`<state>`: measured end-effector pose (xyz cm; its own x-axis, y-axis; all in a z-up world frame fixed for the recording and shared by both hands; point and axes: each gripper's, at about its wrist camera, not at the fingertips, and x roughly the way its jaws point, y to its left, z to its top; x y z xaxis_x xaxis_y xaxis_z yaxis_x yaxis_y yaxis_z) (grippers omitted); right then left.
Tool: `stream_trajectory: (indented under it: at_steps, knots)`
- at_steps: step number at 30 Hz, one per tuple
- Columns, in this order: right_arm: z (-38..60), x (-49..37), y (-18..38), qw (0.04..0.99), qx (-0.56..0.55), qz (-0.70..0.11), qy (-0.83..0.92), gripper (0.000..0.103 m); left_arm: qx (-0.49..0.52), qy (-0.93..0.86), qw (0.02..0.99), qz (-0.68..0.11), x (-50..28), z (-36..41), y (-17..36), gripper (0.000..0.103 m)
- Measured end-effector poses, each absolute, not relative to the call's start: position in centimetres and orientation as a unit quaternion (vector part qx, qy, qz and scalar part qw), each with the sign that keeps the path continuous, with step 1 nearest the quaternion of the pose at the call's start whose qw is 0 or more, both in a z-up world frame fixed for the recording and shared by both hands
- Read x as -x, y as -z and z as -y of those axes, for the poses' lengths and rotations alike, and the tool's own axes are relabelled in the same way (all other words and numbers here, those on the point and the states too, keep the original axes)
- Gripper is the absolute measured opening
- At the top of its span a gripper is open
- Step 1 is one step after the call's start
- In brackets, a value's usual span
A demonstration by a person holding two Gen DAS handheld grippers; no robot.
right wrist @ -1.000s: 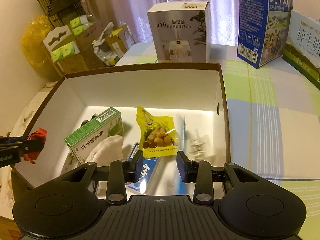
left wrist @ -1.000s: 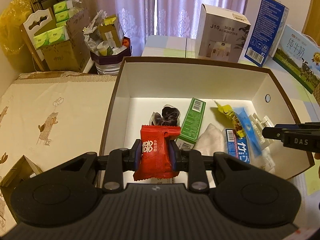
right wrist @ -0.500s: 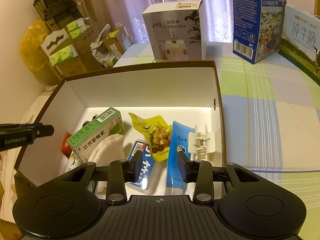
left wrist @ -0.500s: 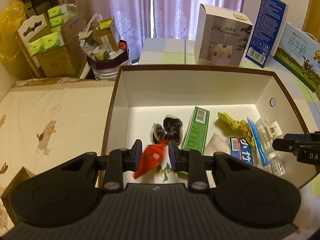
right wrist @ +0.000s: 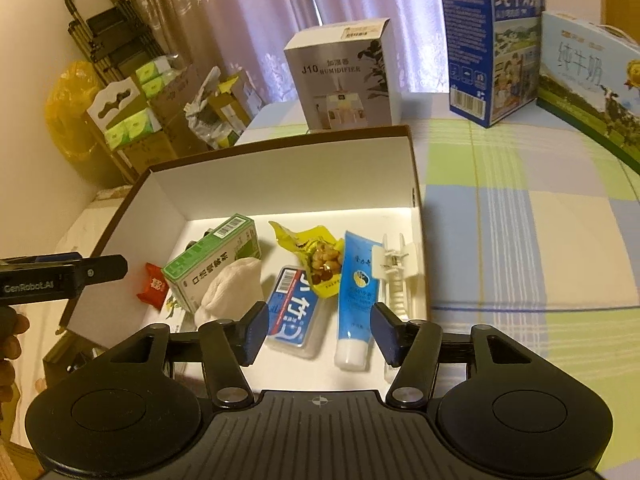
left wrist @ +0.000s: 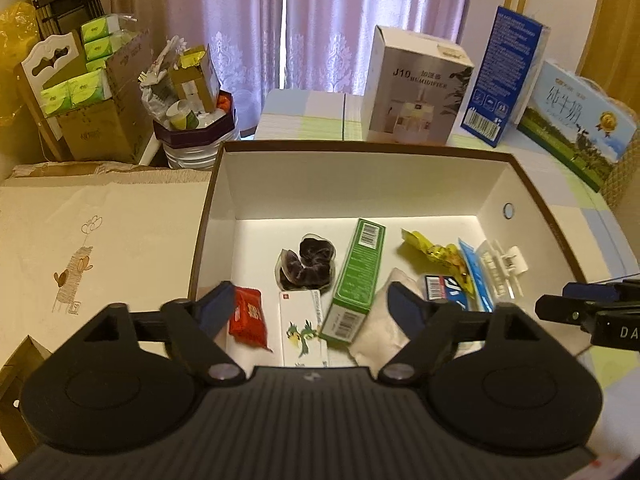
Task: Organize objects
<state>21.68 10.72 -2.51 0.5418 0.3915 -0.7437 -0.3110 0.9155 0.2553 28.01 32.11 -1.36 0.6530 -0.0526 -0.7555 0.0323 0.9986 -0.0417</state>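
Observation:
A brown-rimmed white box [left wrist: 360, 184] [right wrist: 280, 168] holds several items. The red snack packet [left wrist: 249, 318] [right wrist: 152, 286] lies loose on the box floor near its left wall. My left gripper [left wrist: 310, 306] hovers above the box's near side, its jaws opening wide, with nothing pressed between them. Beside the packet lie a white card pack [left wrist: 302, 330], a green carton [left wrist: 358, 276] [right wrist: 212, 260], a dark scrunchie [left wrist: 308, 268] and a white cloth [right wrist: 234, 286]. My right gripper [right wrist: 320, 330], jaws opening, hangs over a blue tube [right wrist: 356, 296] and a blue pack [right wrist: 292, 312] without touching either.
A yellow nut packet [right wrist: 316, 256] and a white hair clip [right wrist: 394, 268] lie at the box's right side. Behind the box stand a humidifier carton [left wrist: 416, 92] and milk cartons [right wrist: 492, 40]. Cardboard boxes and a bin [left wrist: 188, 120] crowd the far left. A beige cloth [left wrist: 88, 240] lies left.
My left gripper let go of the red snack packet, which dropped to the box floor, and its jaws spread wide. My right gripper drew back from the box's items and widened.

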Motion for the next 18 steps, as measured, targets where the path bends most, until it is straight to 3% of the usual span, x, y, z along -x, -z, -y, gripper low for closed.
stream_trajectory:
  at_steps: [9,18]
  knots:
    - [-9.3,-18.1,0.7,0.884,-0.034,-0.422,-0.199,0.054,0.008,0.025,0.925,-0.378,-23.6,-30.5,-1.1,0.102]
    - [-7.3,-14.5,-0.3,0.889,-0.013,-0.411,-0.201,0.054,0.021,0.028,0.931,-0.364,-19.7,-29.0,-2.3,0.102]
